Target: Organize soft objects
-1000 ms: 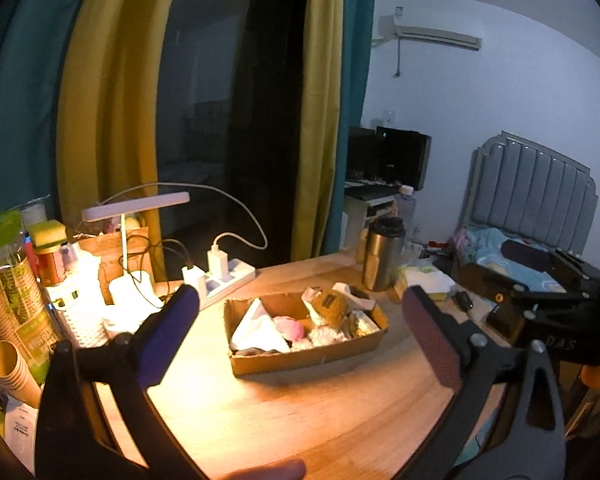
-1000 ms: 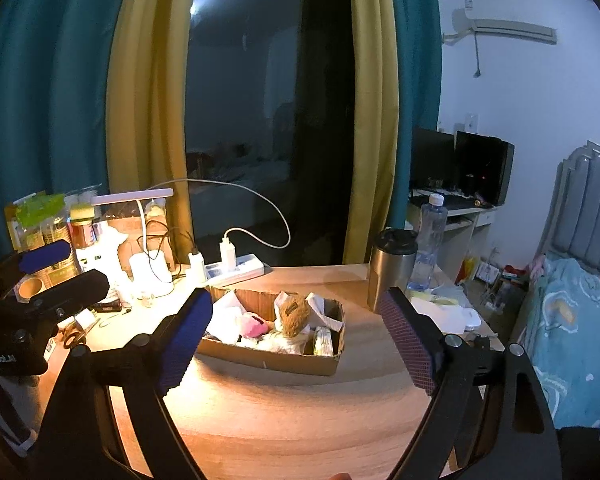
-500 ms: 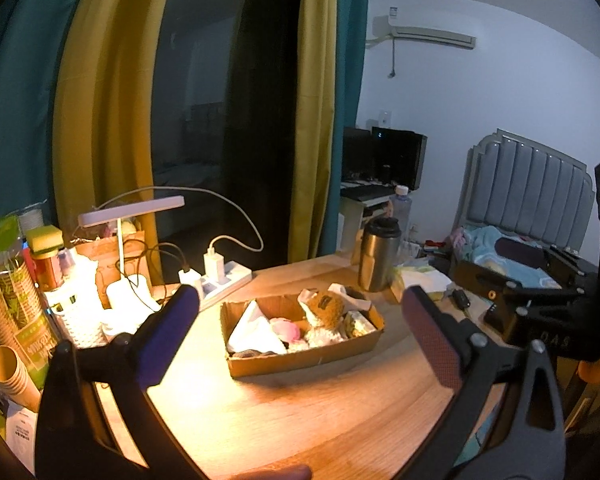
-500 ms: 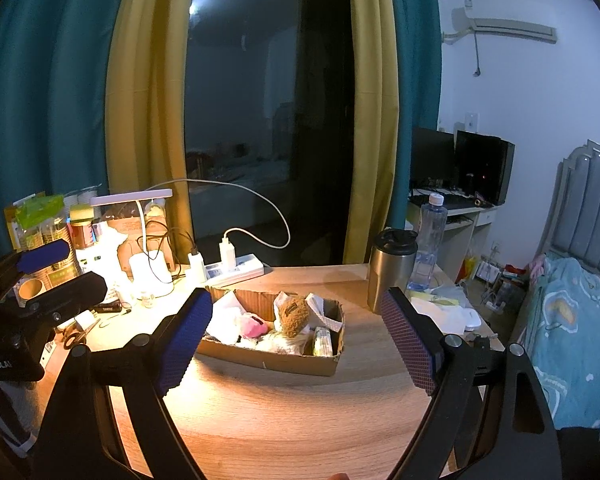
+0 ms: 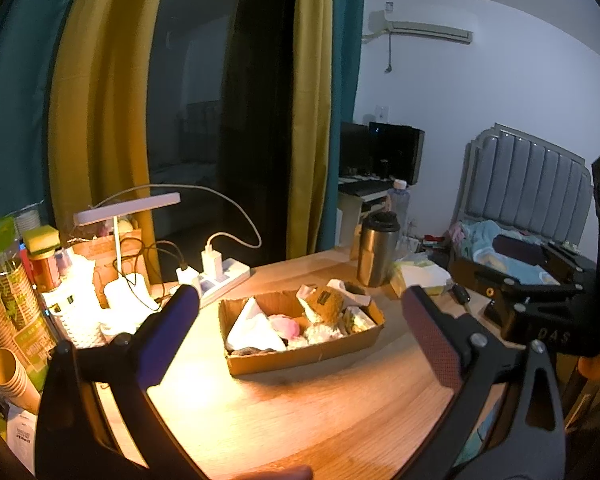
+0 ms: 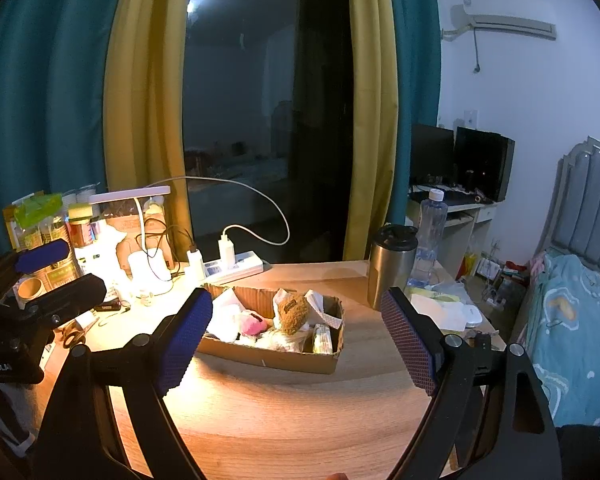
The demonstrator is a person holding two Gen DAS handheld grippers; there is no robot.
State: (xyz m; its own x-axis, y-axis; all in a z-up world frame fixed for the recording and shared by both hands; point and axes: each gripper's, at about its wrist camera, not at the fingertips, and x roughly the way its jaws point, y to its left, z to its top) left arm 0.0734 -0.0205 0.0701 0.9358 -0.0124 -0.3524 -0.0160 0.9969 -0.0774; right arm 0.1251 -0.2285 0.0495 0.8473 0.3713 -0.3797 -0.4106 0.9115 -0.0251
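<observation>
A shallow cardboard box (image 5: 300, 354) (image 6: 276, 356) sits mid-table, filled with soft items: a brown plush (image 5: 325, 307) (image 6: 293, 312), a pink plush (image 5: 284, 326) (image 6: 252, 323) and white cloth (image 5: 252, 328). My left gripper (image 5: 300, 336) hovers open above the near table, its fingers framing the box from a distance. My right gripper (image 6: 296, 336) is likewise open and empty, well short of the box. The left gripper's body (image 6: 28, 308) shows at the left edge of the right wrist view.
A steel tumbler (image 5: 376, 252) (image 6: 392, 266) and a water bottle (image 6: 430, 236) stand right of the box. A desk lamp (image 5: 128, 210), power strip (image 5: 220, 276), paper cups (image 5: 8, 308) and jars crowd the left. Tissues (image 5: 420, 276) lie at right; a bed (image 6: 572, 312) beyond.
The left wrist view has drifted slightly, so the box sits a touch lower and nearer. The right wrist view is almost unchanged. Both grippers stay open.
</observation>
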